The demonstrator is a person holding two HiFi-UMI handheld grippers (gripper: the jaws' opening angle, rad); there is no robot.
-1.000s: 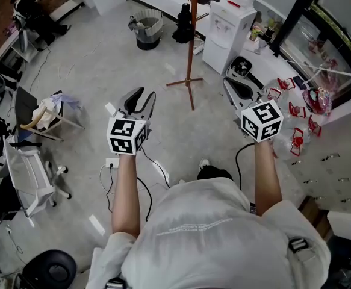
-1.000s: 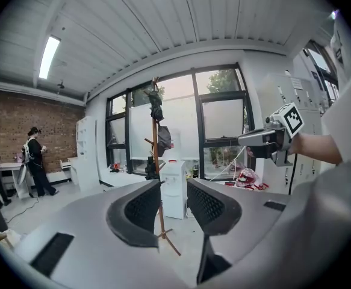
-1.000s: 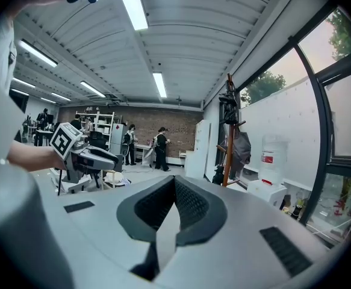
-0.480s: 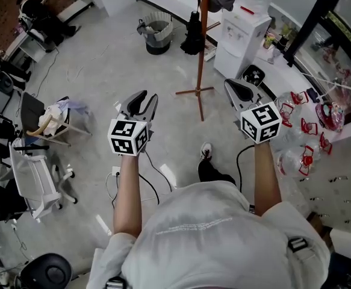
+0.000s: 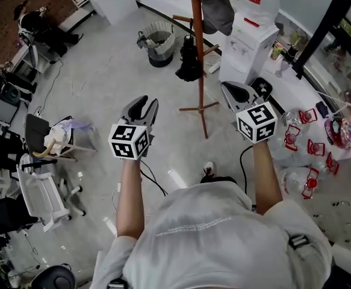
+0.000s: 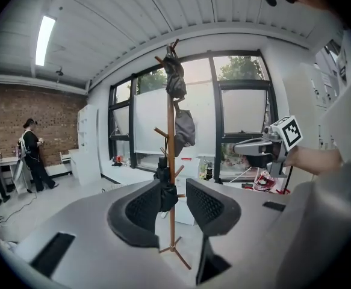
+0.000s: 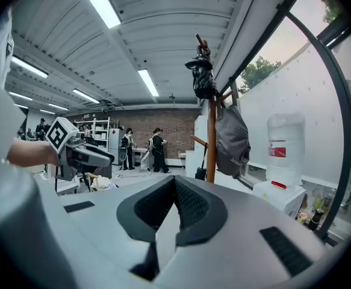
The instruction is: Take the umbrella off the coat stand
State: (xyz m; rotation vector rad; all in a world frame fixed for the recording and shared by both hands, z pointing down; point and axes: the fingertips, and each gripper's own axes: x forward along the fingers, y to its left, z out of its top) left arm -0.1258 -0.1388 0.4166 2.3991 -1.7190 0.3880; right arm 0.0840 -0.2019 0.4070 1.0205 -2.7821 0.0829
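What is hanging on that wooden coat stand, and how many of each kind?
black umbrella: 1
grey bag: 1
dark garment at the very top: 1
Total: 3 things hanging on the coat stand

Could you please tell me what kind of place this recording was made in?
Likely an open, workshop-style office: a white swivel office chair, a white water dispenser with its bottle and a red brick back wall.
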